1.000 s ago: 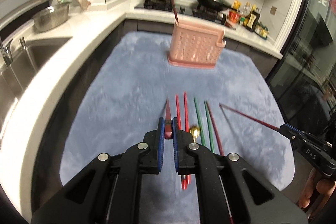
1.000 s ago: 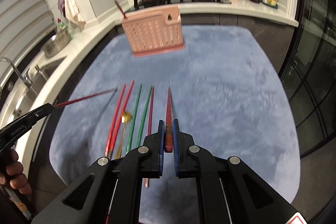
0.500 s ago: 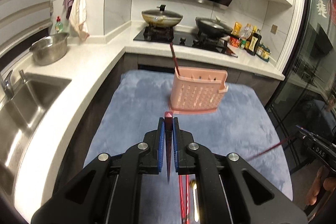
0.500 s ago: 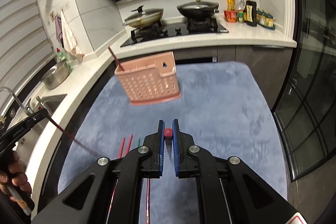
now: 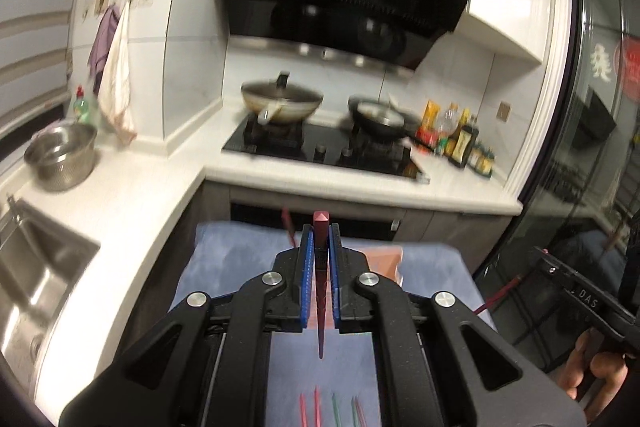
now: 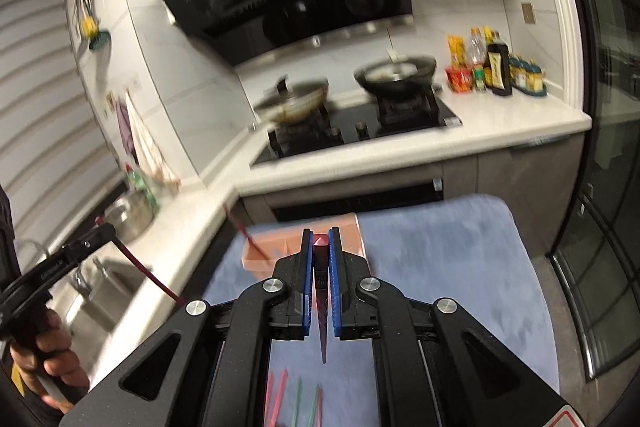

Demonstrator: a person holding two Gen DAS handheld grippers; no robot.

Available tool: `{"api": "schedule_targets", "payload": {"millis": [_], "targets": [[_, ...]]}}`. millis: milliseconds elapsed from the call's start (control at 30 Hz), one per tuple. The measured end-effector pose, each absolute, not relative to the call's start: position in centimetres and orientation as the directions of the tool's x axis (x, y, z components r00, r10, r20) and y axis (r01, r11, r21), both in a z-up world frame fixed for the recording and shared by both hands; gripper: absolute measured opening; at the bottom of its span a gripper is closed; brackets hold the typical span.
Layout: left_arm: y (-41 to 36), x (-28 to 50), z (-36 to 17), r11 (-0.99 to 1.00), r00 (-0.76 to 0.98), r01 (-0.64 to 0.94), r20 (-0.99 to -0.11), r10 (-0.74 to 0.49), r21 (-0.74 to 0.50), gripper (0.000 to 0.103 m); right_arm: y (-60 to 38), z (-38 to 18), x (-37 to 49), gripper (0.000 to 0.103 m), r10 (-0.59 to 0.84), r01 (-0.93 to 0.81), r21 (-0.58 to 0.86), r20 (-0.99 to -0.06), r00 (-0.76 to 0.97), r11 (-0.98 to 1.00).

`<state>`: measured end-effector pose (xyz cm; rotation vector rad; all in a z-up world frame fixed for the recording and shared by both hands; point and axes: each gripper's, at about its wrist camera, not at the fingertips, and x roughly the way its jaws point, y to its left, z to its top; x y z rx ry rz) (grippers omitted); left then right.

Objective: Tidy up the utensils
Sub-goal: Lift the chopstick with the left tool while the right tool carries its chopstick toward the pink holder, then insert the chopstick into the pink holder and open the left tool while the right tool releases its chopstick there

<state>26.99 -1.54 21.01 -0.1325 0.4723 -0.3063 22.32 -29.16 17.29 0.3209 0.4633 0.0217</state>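
Both grippers carry a dark red chopstick each, pinched upright between nearly closed jaws: the left gripper (image 5: pixel 320 259) grips one chopstick (image 5: pixel 320 291), the right gripper (image 6: pixel 320 259) the other chopstick (image 6: pixel 321 299). Each is slim and tapered, blunt end up and point hanging down. To do this well, I judge each should travel over the pink basket (image 6: pixel 276 247) at the far end of the blue cloth (image 6: pixel 460 267), tip lowered inside before release, clear of the stick already leaning there. More chopsticks (image 5: pixel 332 409) lie on the bench's near edge
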Motion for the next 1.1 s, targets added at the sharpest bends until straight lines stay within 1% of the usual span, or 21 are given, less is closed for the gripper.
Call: {"api": "schedule_targets", "payload": {"millis": [167, 267, 333, 500, 767, 1033, 1067, 1100], "targets": [[-2.7, 29.8, 24.3, 0.943, 0.886, 0.277, -0.331, -0.326, -0.187, 0.007, -29.3, 20.3, 26.6, 0.007, 0.096, 0.027, 0.32, -0.36, 0.928, 0.947], [-3.4, 31.4, 25.0, 0.943, 0.899, 0.281, -0.296, -0.324, -0.179, 0.007, -29.0, 20.9, 29.2, 0.007, 0.093, 0.021, 0.313, -0.345, 0.934, 0.95], [-3.8, 32.7, 24.7, 0.944, 0.9, 0.277, -0.296, -0.32, -0.178, 0.007, -28.6, 20.6, 30.5, 0.007, 0.096, 0.02, 0.315, -0.347, 0.933, 0.949], [-4.6, 35.9, 22.2, 0.949, 0.884, 0.255, -0.353, -0.306, -0.183, 0.007, -28.1, 18.4, 34.2, 0.007, 0.098, 0.033, 0.308, -0.399, 0.912, 0.951], [-4.7, 38.8, 17.3, 0.956, 0.843, 0.222, -0.455, -0.287, -0.192, 0.007, -28.0, 13.6, 36.9, 0.007, 0.1, 0.062, 0.302, -0.494, 0.863, 0.951], [-4.7, 39.8, 14.8, 0.961, 0.821, 0.2, -0.502, -0.271, -0.191, 0.008, -27.8, 10.9, 37.9, 0.008, 0.104, 0.082, 0.304, -0.549, 0.829, 0.949], [-4.7, 39.8, 14.6, 0.964, 0.825, 0.187, -0.504, -0.257, -0.187, 0.01, -27.7, 10.9, 37.8, 0.009, 0.096, 0.087, 0.3, -0.546, 0.832, 0.95], [-4.7, 39.8, 14.6, 0.966, 0.825, 0.179, -0.507, -0.25, -0.186, 0.014, -27.7, 11.0, 37.7, 0.012, 0.089, 0.091, 0.296, -0.544, 0.834, 0.951]]}}
